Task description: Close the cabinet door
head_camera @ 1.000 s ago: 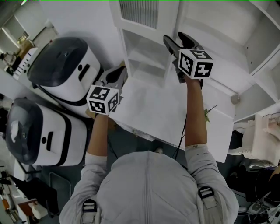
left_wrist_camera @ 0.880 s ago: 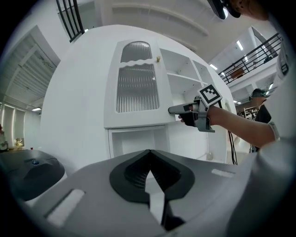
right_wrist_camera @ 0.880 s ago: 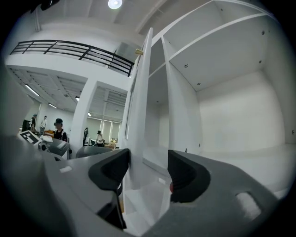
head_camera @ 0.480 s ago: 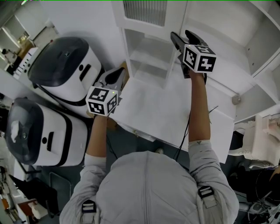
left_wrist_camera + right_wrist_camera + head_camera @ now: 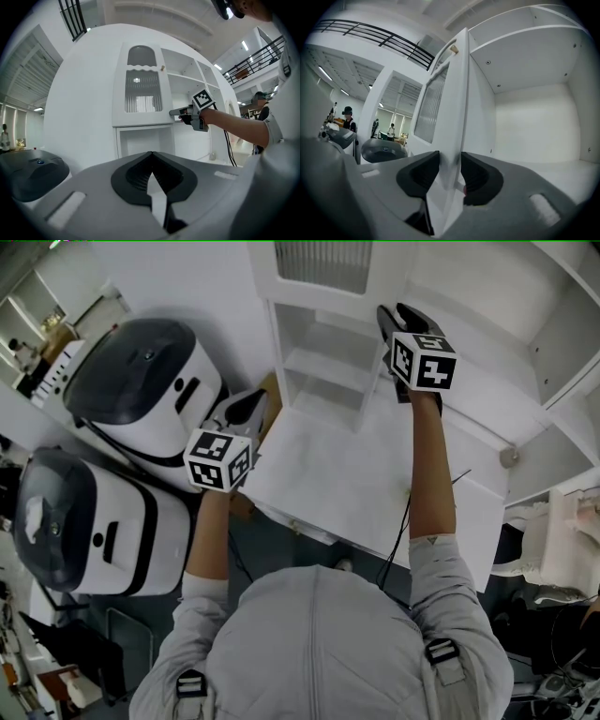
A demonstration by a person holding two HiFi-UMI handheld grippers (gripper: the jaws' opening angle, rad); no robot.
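Observation:
The white cabinet door (image 5: 323, 263) with a ribbed glass pane stands open, edge-on in the right gripper view (image 5: 457, 103), a small knob (image 5: 453, 48) near its top. My right gripper (image 5: 392, 320) points level at the door's free edge; its jaws are closing, the door's edge is between them and the pads (image 5: 473, 176) press on both sides of it. The left gripper view shows the right gripper (image 5: 176, 112) at the door's (image 5: 140, 93) lower right corner. My left gripper (image 5: 246, 407) hangs back at the left, shut and holding nothing (image 5: 151, 159).
Two white and dark grey machines (image 5: 141, 381) (image 5: 75, 521) stand at the left. A white counter (image 5: 347, 474) lies below the cabinet's open lower compartment (image 5: 145, 140). Open white shelves (image 5: 562, 334) run along the right. The cabinet's bare interior (image 5: 534, 122) shows right of the door.
My right gripper has moved a little forward onto the door's edge. The left gripper has stayed where it was.

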